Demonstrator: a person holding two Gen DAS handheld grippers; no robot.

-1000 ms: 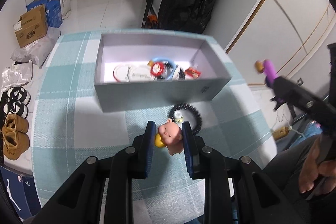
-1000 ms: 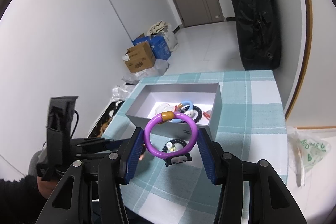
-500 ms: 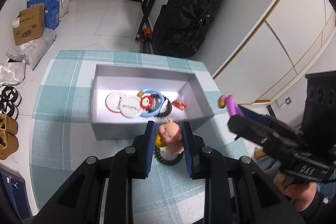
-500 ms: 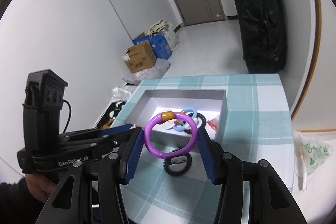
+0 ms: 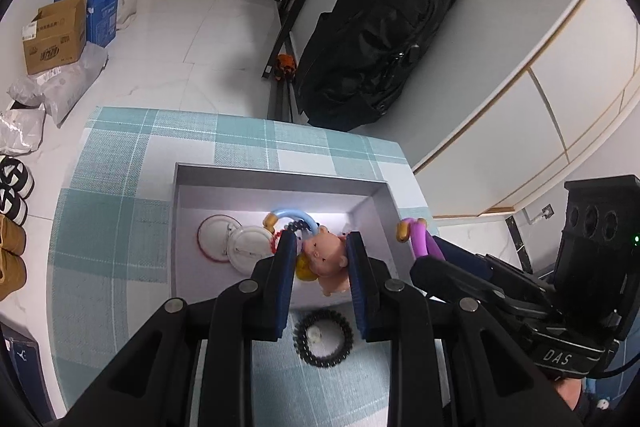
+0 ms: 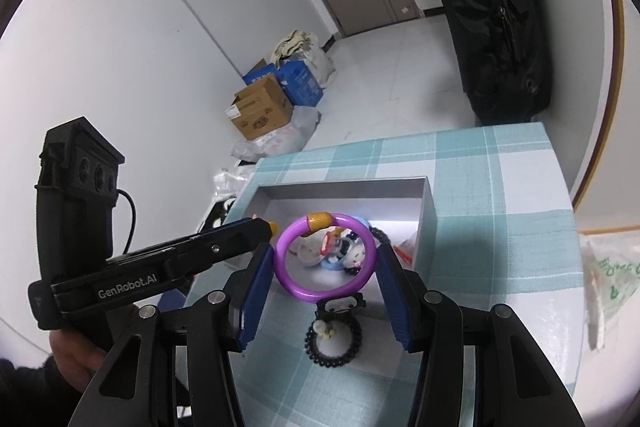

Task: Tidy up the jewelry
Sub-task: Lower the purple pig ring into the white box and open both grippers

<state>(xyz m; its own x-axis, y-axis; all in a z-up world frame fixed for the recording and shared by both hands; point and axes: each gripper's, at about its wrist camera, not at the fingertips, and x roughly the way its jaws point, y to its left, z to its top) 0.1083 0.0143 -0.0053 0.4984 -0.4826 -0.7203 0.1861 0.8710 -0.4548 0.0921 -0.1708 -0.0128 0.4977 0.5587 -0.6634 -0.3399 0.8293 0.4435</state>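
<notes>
While both grippers hover over the grey box point(image 5: 382, 195) on the bench point(image 5: 120, 227), left gripper point(image 5: 322, 251) jaws grip a pig figurine point(image 5: 326, 261), snout toward upper left, body partly hidden. Right gripper point(image 6: 326, 259) jaws clamp a purple bangle point(image 6: 298, 293) upright, ring face-on to cam, gold bead topmost. Box contents partly occluded.

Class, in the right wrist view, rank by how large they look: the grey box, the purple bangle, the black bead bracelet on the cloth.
1. Grey box.
2. Purple bangle and black bead bracelet: unsure, since the bangle sits nearer the camera.
</notes>
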